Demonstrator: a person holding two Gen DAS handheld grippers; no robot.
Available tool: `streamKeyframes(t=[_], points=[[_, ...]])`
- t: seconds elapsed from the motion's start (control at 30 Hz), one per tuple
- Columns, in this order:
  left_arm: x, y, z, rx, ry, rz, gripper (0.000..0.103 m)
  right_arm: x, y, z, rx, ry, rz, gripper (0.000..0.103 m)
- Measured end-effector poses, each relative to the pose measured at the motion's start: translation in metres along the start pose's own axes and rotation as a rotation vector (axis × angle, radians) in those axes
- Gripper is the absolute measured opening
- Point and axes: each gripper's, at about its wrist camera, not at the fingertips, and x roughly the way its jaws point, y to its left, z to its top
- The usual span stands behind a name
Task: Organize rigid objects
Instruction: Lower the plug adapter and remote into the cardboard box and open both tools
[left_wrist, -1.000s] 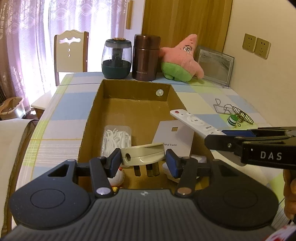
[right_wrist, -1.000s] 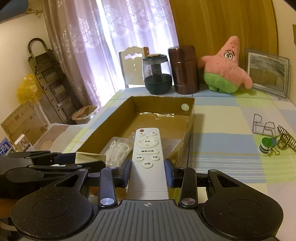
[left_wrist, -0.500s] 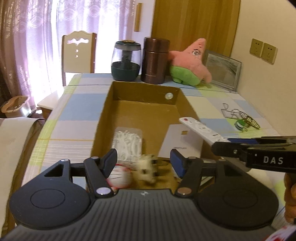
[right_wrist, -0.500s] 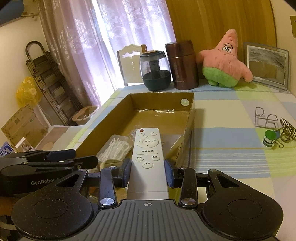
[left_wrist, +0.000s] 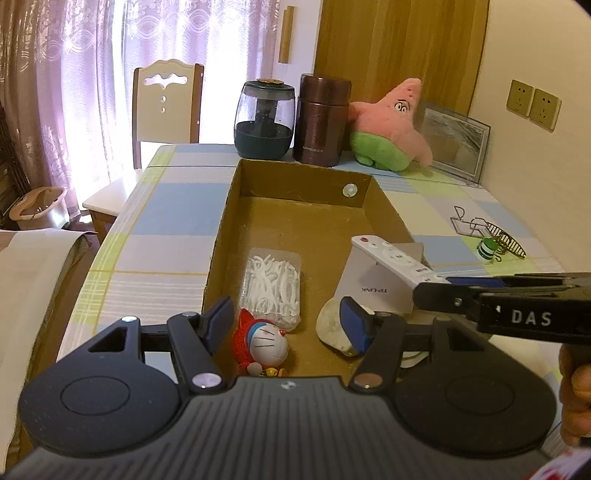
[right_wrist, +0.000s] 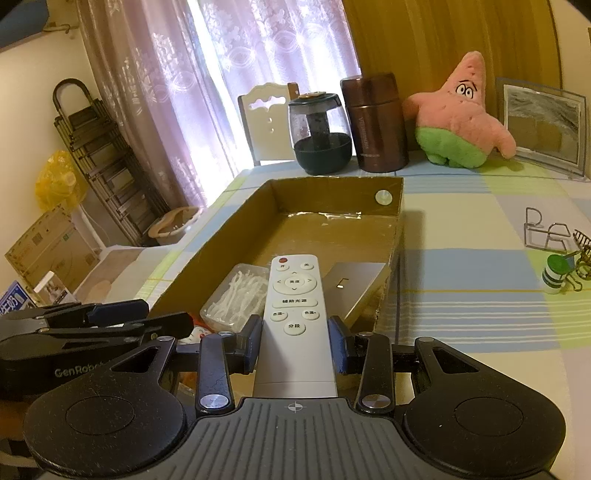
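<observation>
A brown cardboard box (left_wrist: 221, 236) lies on the checked table. In it are a clear case of floss picks (left_wrist: 271, 284), a small Doraemon figure (left_wrist: 264, 345), a white TP-LINK packet (left_wrist: 373, 288) and a cream plug adapter (left_wrist: 334, 326). My left gripper (left_wrist: 286, 325) is open and empty over the box's near end, the adapter beside its right finger. My right gripper (right_wrist: 295, 345) is shut on a white remote control (right_wrist: 295, 314) and holds it above the box's near right part (right_wrist: 391, 251). The remote also shows in the left wrist view (left_wrist: 395, 258).
At the table's back stand a dark glass jar (left_wrist: 264, 122), a brown flask (left_wrist: 321, 118), a pink star plush (left_wrist: 391, 125) and a picture frame (left_wrist: 456, 142). Wire holders and a green-capped bottle (right_wrist: 554, 273) lie right of the box. A chair (left_wrist: 166, 107) stands behind.
My left gripper opened and let the cream plug adapter drop into the box, where it now lies by the right finger. My right gripper still holds the remote, almost unmoved.
</observation>
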Motion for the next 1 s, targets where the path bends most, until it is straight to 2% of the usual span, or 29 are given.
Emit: streamKeyframes(t=[0.47, 0.63, 0.67, 0.73, 0.8, 1.0], points=[[-0.002, 0.005, 0.001, -0.009, -0.003, 0.007, 0.058, 0.016, 0.006, 0.005, 0.018, -0.001, -0.006, 0.035], [-0.002, 0.005, 0.0, -0.008, 0.0, 0.006, 0.058, 0.017, 0.005, 0.006, 0.031, -0.045, 0.016, 0.036], [-0.001, 0.005, 0.0, -0.007, -0.001, 0.006, 0.058, 0.016, 0.005, 0.006, 0.031, -0.052, 0.012, 0.037], [-0.001, 0.005, 0.0, -0.005, 0.0, 0.005, 0.059, 0.015, 0.003, 0.006, 0.039, -0.055, 0.012, 0.048], [-0.001, 0.004, 0.0, -0.004, 0.001, 0.004, 0.058, 0.012, -0.001, 0.005, 0.046, -0.057, 0.007, 0.052], [-0.001, 0.0, -0.001, 0.001, 0.0, -0.001, 0.058, 0.0, -0.011, -0.002, 0.068, -0.056, -0.017, 0.054]])
